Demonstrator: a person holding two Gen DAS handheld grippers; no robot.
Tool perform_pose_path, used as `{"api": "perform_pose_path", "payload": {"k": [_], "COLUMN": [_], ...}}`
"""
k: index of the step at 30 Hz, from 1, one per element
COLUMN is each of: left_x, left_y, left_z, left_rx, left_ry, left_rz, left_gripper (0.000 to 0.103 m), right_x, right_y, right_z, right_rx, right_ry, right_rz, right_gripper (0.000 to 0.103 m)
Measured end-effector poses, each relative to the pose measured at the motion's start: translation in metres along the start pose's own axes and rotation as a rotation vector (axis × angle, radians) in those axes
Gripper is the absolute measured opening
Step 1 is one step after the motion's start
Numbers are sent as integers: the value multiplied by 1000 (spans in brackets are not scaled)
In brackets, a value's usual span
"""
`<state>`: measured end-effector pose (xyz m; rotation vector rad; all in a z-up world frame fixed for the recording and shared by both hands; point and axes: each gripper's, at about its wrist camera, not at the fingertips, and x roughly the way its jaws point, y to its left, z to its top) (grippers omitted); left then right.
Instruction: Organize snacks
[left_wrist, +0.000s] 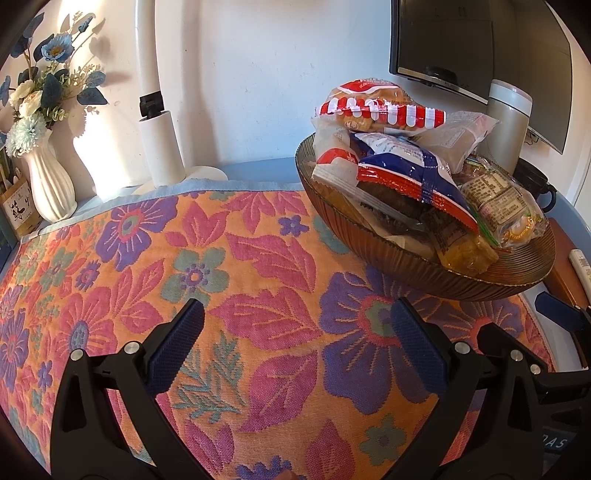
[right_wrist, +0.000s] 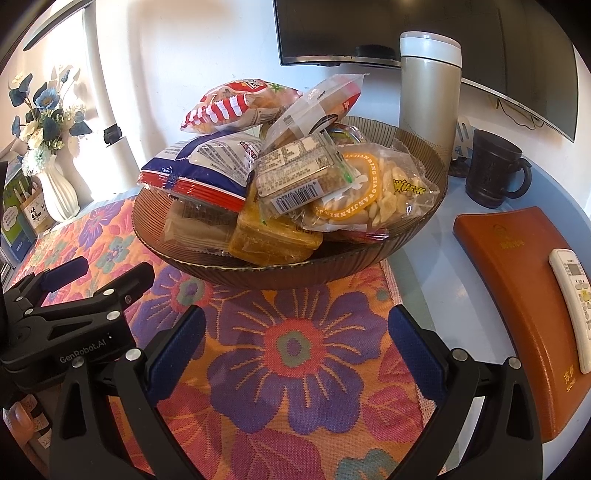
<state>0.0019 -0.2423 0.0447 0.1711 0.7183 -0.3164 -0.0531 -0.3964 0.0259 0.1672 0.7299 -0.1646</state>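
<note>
Left gripper (left_wrist: 295, 336) sat low over the floral cloth (left_wrist: 236, 258), pointed forward and level, jaws spread wide with nothing between them. Its blue pads (left_wrist: 177, 347) hung above the cloth; contact can't be told.

Right gripper (right_wrist: 295, 339) was in the same pose just to the right of the left one: jaws spread wide, empty, aimed at the bowl (right_wrist: 417, 236). In the right wrist view the left gripper's body showed at lower left, close beside the right one and apart from the bowl.

Bowl was a ribbed brown dish sitting on the far right edge of the cloth, near both grippers but touching neither. Snacks were heaped in it, above the rim:
- red-white striped pack (right_wrist: 225, 107) on top
- blue-white-red pack (right_wrist: 207, 166) at the left side
- clear pack with barcode label (right_wrist: 295, 177) in the middle
- yellow-ringed biscuit pack (right_wrist: 373, 192) at right
- wrapped yellow cake (right_wrist: 273, 240) at the front edge

A grey flask (right_wrist: 428, 96) stood upright just behind the bowl, with a dark mug (right_wrist: 495, 170) to its right. A white remote (right_wrist: 576, 306) lay on a brown pad (right_wrist: 517, 295) at far right. A white vase (left_wrist: 48, 184) with blue flowers stood at far left, well apart from the bowl.
</note>
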Motion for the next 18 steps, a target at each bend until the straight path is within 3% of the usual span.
{"api": "perform_pose_path", "payload": {"k": [14, 18], "left_x": [5, 9], "left_y": [3, 12], "left_z": [0, 0], "left_rx": [-11, -55], "left_ry": [21, 36], "left_rz": [-12, -53], "left_gripper": [100, 100], "right_x": [4, 7], "right_y": [-2, -1], "right_z": [1, 3], "right_rx": [-2, -8], "right_ry": [14, 25], "right_rz": [3, 9], "right_gripper": [98, 98]}}
